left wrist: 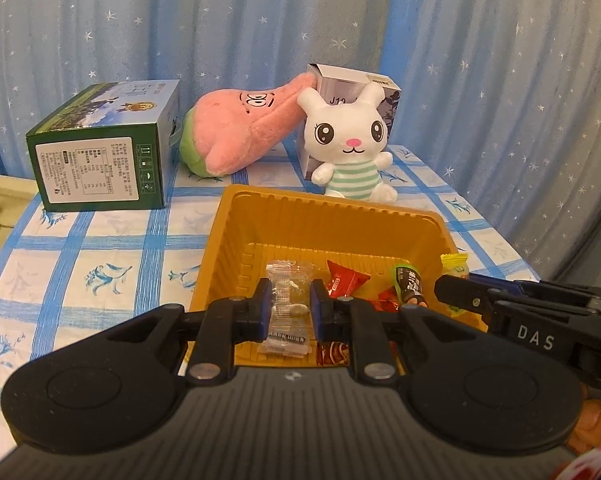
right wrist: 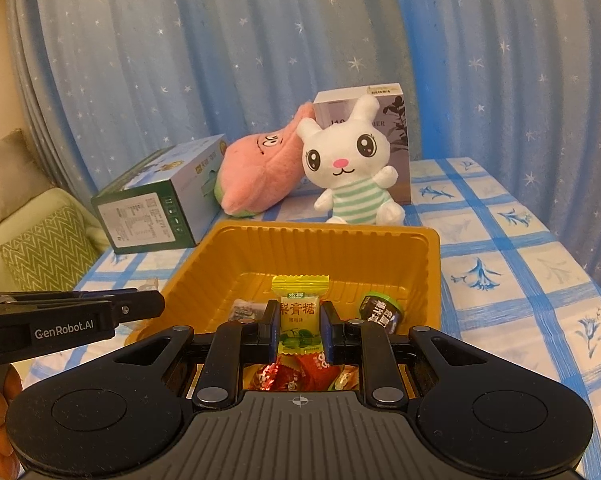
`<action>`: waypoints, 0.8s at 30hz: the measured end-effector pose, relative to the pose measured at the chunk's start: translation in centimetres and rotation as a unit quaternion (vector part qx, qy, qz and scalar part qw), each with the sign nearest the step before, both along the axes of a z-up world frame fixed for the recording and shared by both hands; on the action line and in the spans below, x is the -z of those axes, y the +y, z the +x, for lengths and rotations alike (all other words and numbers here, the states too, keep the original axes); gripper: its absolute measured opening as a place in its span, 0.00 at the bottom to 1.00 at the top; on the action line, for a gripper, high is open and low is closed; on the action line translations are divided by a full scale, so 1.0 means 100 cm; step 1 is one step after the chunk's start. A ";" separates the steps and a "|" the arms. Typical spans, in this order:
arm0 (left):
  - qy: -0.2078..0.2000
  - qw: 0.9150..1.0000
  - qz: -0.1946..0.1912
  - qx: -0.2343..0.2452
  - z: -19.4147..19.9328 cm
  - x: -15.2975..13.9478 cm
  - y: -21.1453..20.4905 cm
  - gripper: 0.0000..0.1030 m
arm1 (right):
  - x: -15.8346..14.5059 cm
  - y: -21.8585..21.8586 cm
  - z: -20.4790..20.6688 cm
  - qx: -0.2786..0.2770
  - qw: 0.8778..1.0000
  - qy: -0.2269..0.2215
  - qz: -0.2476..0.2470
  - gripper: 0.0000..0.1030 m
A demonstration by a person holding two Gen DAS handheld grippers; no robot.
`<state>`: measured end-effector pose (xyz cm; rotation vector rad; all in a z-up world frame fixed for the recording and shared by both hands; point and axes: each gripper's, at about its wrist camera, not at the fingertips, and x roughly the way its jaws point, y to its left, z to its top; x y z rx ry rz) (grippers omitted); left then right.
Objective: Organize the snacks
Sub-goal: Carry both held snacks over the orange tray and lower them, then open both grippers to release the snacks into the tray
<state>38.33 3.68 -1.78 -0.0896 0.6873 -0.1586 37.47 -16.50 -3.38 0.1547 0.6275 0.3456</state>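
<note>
An orange plastic tray (left wrist: 236,216) (right wrist: 204,256) sits on the blue-checked tablecloth and holds several wrapped snacks. My left gripper (left wrist: 290,300) is shut on a clear-wrapped candy (left wrist: 286,304) above the tray's near edge. My right gripper (right wrist: 299,330) is shut on a yellow-green candy (right wrist: 299,320) over the tray. In the left wrist view the right gripper (left wrist: 444,286) reaches in from the right with that yellow candy (left wrist: 454,266). In the tray lie red candies (left wrist: 346,282) (right wrist: 312,368) and a dark green-rimmed packet (left wrist: 408,280) (right wrist: 380,314).
Behind the tray sit a white rabbit plush (left wrist: 350,140) (right wrist: 350,164), a pink plush (left wrist: 236,128) (right wrist: 256,172), a green box (left wrist: 104,148) (right wrist: 156,204) and a grey box (left wrist: 340,84) (right wrist: 396,120). Blue starred curtain hangs behind. A sofa with cushions (right wrist: 40,248) stands left.
</note>
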 end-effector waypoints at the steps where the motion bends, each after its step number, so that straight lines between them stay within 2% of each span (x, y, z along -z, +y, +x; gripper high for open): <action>1: 0.000 1.000 0.001 0.001 0.002 0.001 0.000 0.17 | 0.001 0.001 0.002 0.000 1.000 0.000 -0.001 0.20; 16: 0.022 1.000 0.009 0.004 0.031 0.018 0.013 0.17 | 0.010 0.007 0.032 0.009 1.000 0.008 -0.002 0.20; 24: 0.026 0.999 0.044 0.015 0.039 0.029 0.004 0.17 | 0.012 0.009 0.037 0.009 1.000 0.009 -0.002 0.20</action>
